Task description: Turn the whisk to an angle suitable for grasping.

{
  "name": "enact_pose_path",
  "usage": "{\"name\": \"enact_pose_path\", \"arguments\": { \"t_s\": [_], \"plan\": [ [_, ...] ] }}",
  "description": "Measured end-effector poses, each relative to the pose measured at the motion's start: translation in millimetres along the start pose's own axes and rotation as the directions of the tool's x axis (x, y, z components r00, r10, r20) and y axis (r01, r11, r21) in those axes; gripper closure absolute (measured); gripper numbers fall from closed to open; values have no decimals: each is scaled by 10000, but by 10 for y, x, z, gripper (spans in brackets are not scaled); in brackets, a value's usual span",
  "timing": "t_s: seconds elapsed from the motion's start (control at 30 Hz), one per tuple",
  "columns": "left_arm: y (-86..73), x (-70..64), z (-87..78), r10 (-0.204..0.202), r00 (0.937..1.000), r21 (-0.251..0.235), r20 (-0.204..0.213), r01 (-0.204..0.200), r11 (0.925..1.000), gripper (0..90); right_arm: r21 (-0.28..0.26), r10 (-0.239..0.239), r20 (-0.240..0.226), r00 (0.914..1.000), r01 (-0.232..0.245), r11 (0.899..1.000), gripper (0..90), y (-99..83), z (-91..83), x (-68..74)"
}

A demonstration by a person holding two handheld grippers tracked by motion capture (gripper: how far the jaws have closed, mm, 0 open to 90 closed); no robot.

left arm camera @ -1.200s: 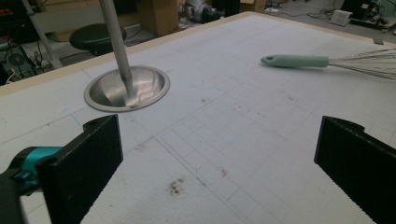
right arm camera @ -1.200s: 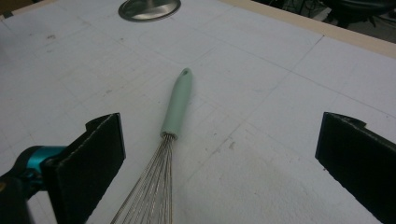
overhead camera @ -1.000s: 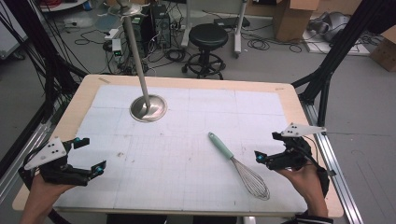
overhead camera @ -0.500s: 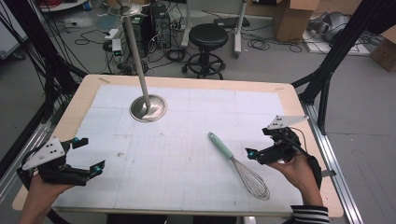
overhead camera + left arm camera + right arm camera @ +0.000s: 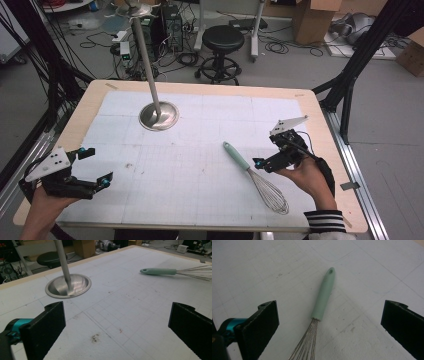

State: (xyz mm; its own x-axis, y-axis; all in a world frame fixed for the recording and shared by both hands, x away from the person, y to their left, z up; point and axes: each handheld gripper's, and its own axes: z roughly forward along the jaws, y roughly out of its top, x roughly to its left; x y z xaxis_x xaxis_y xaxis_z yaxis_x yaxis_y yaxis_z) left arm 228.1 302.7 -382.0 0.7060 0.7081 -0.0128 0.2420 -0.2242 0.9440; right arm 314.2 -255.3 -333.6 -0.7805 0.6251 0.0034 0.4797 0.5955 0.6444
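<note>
Through the left gripper view I see my left tool (image 5: 117,332) with its two black jaws spread wide, nothing between them but the white gridded worktop (image 5: 130,305), marked with a few brown specks. Ahead and to the left stands a metal pole (image 5: 61,261) rising from a round, shiny base (image 5: 68,286). Off to the upper right lies a whisk (image 5: 175,271), mint-green handle pointing left, wires running out the right edge. A black stool (image 5: 51,258) sits beyond the worktop's far edge.
</note>
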Motion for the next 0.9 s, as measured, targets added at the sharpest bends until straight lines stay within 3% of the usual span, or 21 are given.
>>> {"name": "enact_pose_path", "arguments": {
  "t_s": [0.47, 0.9],
  "plan": [
    [-4, 2, 4, 25, 10000, 43, 42, -25, 10000, 17, 1131, -358, -378, 9986, 399, 9928, 2, 130, 316, 64],
    [-5, 3, 4, 10, 10000, 39, 67, -10, 10000, 17, 2343, -712, -455, 9964, 800, 9689, 2, 173, 608, 122]
  ]
}}
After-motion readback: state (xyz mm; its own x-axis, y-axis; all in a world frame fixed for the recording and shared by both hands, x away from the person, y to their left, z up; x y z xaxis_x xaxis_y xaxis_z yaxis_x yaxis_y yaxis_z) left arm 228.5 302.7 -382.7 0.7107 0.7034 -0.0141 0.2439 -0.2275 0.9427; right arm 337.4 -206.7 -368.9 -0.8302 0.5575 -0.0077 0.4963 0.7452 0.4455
